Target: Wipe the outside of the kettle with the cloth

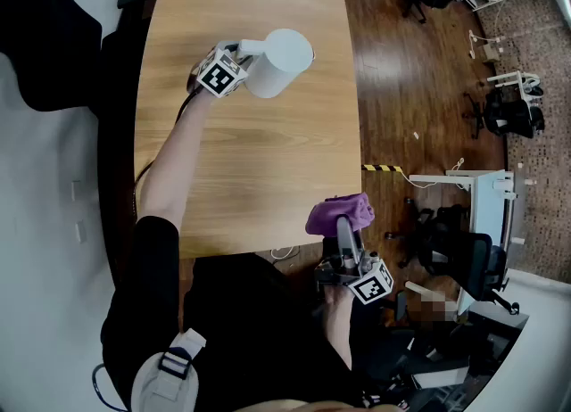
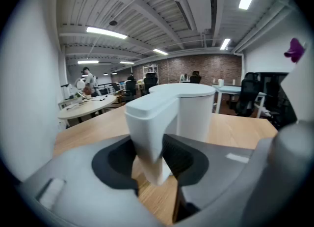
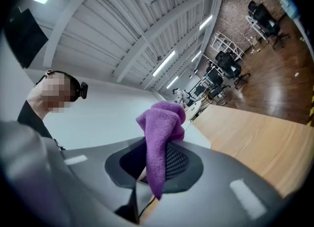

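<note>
Matte white cylindrical kettle [image 1: 284, 61] over wood-grain tabletop [image 1: 250, 169]; L gripper [image 2: 153, 159] fingers clamp its blocky handle [image 2: 149, 123]. R gripper [image 3: 149, 167] fingers pinch fuzzy purple cloth [image 3: 162, 132].

Bright ceiling strip lights [image 2: 104, 33] give even light; fisheye edges bend and darken, near foreground blurs.

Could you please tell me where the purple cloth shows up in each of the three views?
Head view: the cloth is lower centre-right, at the table's near edge, held by the right gripper.
Left gripper view: the cloth is a small purple patch at the upper right edge.
Right gripper view: the cloth is at centre, pinched between the jaws.
Shared landmark: the wooden table.
</note>
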Action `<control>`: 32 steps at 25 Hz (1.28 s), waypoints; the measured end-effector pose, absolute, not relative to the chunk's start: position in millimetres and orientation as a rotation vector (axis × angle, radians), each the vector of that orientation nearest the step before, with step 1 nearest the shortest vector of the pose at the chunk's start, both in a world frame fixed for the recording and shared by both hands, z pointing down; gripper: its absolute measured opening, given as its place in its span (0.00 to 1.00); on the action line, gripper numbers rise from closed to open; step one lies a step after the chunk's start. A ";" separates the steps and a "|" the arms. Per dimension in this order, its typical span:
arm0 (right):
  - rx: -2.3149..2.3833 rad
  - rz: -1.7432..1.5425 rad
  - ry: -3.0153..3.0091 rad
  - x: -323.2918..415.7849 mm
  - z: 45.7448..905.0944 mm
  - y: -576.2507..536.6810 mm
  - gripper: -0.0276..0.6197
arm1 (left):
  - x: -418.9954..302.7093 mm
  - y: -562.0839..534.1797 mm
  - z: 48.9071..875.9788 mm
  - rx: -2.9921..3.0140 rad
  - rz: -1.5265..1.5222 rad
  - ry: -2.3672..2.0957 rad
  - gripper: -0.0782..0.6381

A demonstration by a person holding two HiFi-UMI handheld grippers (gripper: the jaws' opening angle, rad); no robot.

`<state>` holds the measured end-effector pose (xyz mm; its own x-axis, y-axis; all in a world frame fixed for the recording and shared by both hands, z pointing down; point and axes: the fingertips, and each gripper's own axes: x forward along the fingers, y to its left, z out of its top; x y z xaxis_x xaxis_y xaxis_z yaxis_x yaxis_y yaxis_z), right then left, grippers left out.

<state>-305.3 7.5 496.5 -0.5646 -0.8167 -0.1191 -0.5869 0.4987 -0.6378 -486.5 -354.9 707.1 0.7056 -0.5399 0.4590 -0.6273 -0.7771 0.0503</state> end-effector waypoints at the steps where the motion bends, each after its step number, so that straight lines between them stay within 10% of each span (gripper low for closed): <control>1: -1.131 -0.754 2.348 -311.4 491.4 4.1 0.13 | -490.4 -355.1 706.0 2.687 0.627 -0.964 0.19; 22: -0.947 -0.945 2.827 -238.7 466.7 -114.4 0.13 | -282.5 -77.9 649.4 2.763 0.608 -0.692 0.20; 32: -0.699 -0.153 3.703 -305.7 537.5 -63.6 0.13 | -253.9 -55.4 667.0 2.648 0.620 -0.979 0.20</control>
